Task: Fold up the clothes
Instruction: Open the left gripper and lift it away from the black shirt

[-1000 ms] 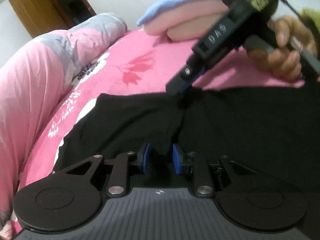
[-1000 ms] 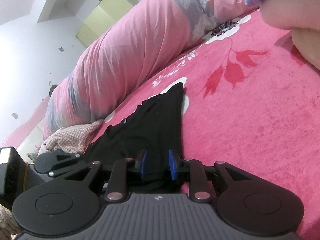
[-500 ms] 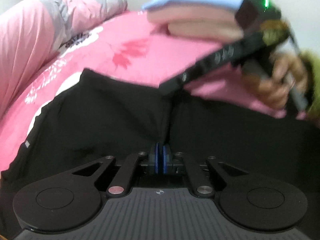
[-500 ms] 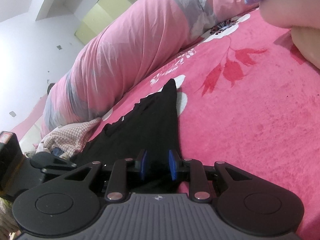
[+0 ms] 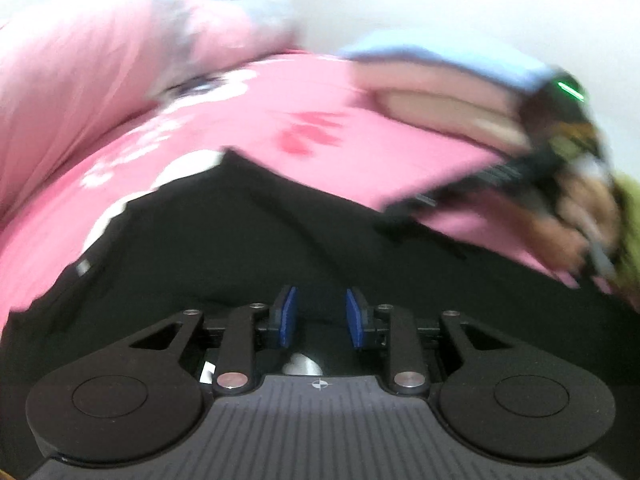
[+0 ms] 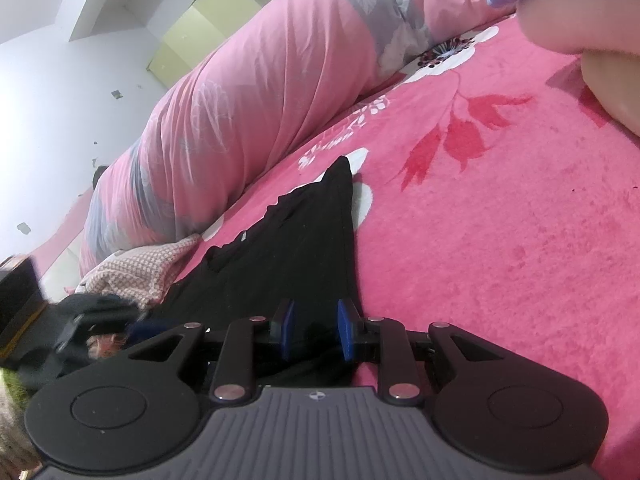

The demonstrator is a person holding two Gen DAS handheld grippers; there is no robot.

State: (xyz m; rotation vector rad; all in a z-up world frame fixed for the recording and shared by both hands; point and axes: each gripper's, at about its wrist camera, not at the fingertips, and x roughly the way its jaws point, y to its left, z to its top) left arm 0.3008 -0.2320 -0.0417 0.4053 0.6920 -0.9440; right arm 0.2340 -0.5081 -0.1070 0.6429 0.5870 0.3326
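A black garment (image 5: 240, 240) lies spread flat on the pink floral blanket (image 6: 500, 240). My left gripper (image 5: 318, 316) hovers over its near part; the jaws are opening, the blue pads stand apart and grip nothing. In the right wrist view the garment (image 6: 304, 240) runs away from me to a pointed corner. My right gripper (image 6: 316, 328) sits at its near edge, pads apart, with black cloth lying in the gap. The left wrist view shows the right gripper (image 5: 404, 210) blurred at the garment's far right edge, held by a hand (image 5: 572, 224).
A rolled pink and grey quilt (image 6: 260, 100) lies along the left side of the bed. Folded blue and pink clothes (image 5: 440, 80) are stacked at the back right. A checked pink cloth (image 6: 148, 268) is crumpled by the quilt. A yellow cabinet (image 6: 200, 28) stands against the wall.
My left gripper shut its pads half a second ago and has opened again, while rising and rolling over the garment. The right gripper has kept still.
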